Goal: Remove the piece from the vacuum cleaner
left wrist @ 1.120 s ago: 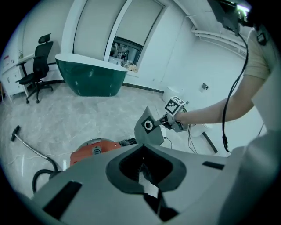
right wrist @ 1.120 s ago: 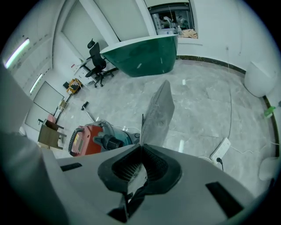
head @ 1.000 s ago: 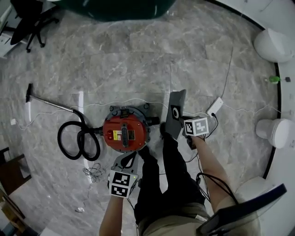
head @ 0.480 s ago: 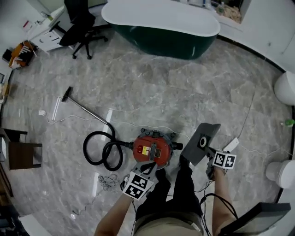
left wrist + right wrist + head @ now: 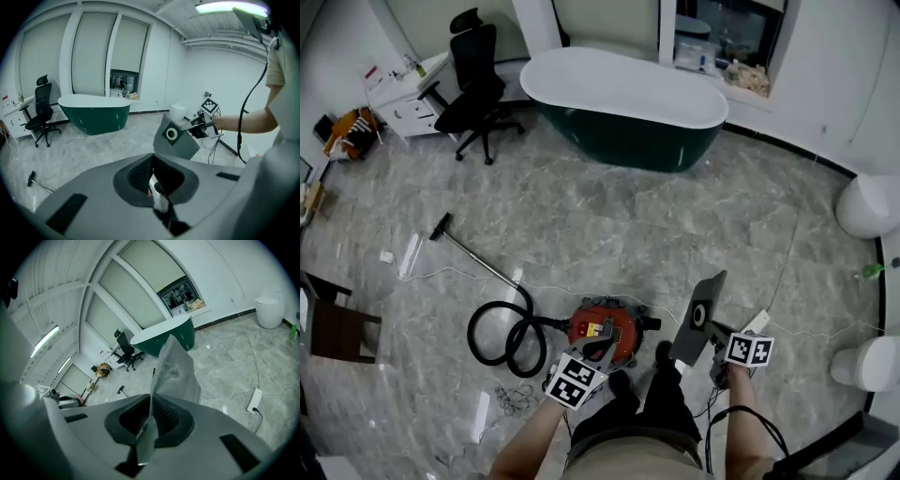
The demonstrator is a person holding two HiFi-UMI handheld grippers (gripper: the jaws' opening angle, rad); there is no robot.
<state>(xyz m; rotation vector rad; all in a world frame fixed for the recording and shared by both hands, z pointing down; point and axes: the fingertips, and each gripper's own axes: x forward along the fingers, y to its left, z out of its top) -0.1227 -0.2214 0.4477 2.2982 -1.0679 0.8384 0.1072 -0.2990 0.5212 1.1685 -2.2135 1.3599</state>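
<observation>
**Item 1. Right gripper (image 5: 714, 337).** Jaws pressed together on the lower edge of the piece.

**Item 2. Piece: flat grey panel with a white ring round a dark hole (image 5: 697, 319).**
- Position: held upright in the air, to the right of the vacuum cleaner and clear of it.
- Appearance: thin, roughly rectangular, with a fine woven or mesh texture in the right gripper view (image 5: 176, 373).
- Handling (judged): light and somewhat limp, so liable to sag or flap. It was probably stiffest at the collar round the hole. An edge pinch served, but a hold nearer the ring would have steadied it.

**Item 3. Left gripper (image 5: 602, 349).** Jaws closed together, with nothing evident between them, hanging above the cleaner.

**Item 4. Round red canister vacuum cleaner (image 5: 605, 330).** Stood on the grey marble floor at the person's feet.

**Item 5. Coiled black hose (image 5: 502, 333).** Lay to the cleaner's left, running on to a metal wand with a floor nozzle (image 5: 473, 255).

**Item 6. Dark green bathtub with a white rim (image 5: 628, 103).** Stood well beyond, with a black office chair (image 5: 473, 84) near it.
</observation>
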